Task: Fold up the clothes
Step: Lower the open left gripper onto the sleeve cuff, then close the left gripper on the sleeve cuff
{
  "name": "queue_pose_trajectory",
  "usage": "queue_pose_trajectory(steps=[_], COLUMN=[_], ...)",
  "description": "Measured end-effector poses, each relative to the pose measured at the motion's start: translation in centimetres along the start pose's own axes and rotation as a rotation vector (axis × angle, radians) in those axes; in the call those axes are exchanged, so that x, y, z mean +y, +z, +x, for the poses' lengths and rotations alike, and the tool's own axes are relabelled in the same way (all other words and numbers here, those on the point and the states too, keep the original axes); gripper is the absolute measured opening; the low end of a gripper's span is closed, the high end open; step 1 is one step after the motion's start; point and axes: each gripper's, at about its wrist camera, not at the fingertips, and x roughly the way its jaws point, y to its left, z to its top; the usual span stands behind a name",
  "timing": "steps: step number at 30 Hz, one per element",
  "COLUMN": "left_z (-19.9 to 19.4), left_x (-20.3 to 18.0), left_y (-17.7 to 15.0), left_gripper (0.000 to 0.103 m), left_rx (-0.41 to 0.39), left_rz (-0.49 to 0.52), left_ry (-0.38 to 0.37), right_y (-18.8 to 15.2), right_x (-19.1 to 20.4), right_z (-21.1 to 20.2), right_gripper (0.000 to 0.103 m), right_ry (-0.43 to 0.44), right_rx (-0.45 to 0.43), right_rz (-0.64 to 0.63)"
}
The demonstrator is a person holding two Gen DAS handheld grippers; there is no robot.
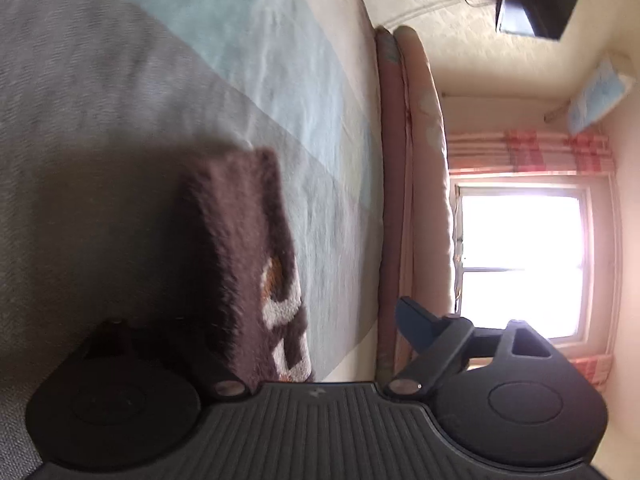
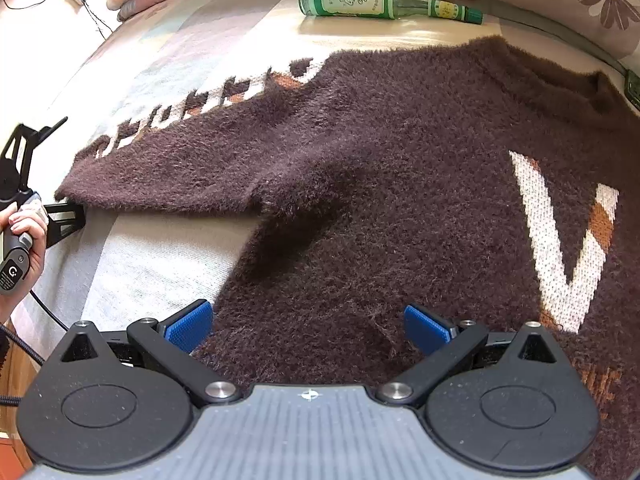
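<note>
A fuzzy brown sweater (image 2: 400, 184) with a white and orange "V" lies flat on the bed sheet (image 2: 160, 264), one sleeve (image 2: 192, 160) stretched out to the left. My left gripper (image 2: 60, 174) stands astride the sleeve's cuff, one finger above it and one below. In the left wrist view, which is rolled sideways, the cuff (image 1: 248, 256) lies between the jaws of the left gripper (image 1: 304, 320); the blue pad (image 1: 416, 326) stands clear of it and the other finger is in shadow. My right gripper (image 2: 308, 328) hovers open over the sweater's body, holding nothing.
A green glass bottle (image 2: 384, 2) lies on the bed beyond the sweater, beside a flowered pillow (image 2: 580, 4). A rolled pink quilt (image 1: 416, 160) lines the bed's far edge below a bright window (image 1: 520, 260). A hand (image 2: 24, 236) holds the left gripper's handle.
</note>
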Motion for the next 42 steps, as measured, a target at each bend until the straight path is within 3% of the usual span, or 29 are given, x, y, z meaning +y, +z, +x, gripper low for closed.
queue_pose_trajectory(steps=[3,6,10,11,13,14,16,21,29,42], left_z=[0.0,0.7,1.8,2.0,2.1,2.0,1.9,2.4,3.6,3.5], left_x=[0.5,0.3,-0.5,-0.7,-0.1,0.8,1.9,0.6,-4.6,-12.0], left_y=[0.1,0.2,0.4,0.4,0.3,0.3,0.4,0.3,-0.2,-3.8], left_gripper=[0.069,0.069,0.066,0.059,0.033,0.011,0.012,0.012,0.008,0.008], left_rx=[-0.004,-0.008,-0.014,-0.013,-0.017,-0.023,-0.026,-0.006,0.05,0.042], left_rz=[-0.024,-0.051,-0.003,0.018,0.029,0.004,-0.032,0.012,0.3,0.626], left_ry=[0.011,0.015,0.04,0.049,0.085,0.092,0.084,0.128,0.267,0.331], right_y=[0.1,0.2,0.2,0.2,0.1,0.1,0.0,-0.2,0.9,3.6], right_x=[0.1,0.1,0.1,0.0,-0.1,-0.2,-0.2,-0.1,0.6,1.8], right_z=[-0.1,-0.4,-0.4,-0.4,-0.4,-0.4,-0.4,-0.4,-1.5,-6.3], right_gripper=[0.103,0.103,0.103,0.103,0.103,0.103,0.103,0.103,0.103,0.103], right_ry=[0.002,0.004,-0.001,-0.003,-0.004,-0.005,-0.002,0.001,-0.051,-0.049], right_rx=[-0.001,-0.01,-0.012,-0.012,-0.013,-0.014,-0.014,-0.007,0.069,0.136], right_rz=[0.002,-0.002,-0.011,-0.009,0.002,0.008,0.01,-0.007,-0.056,-0.152])
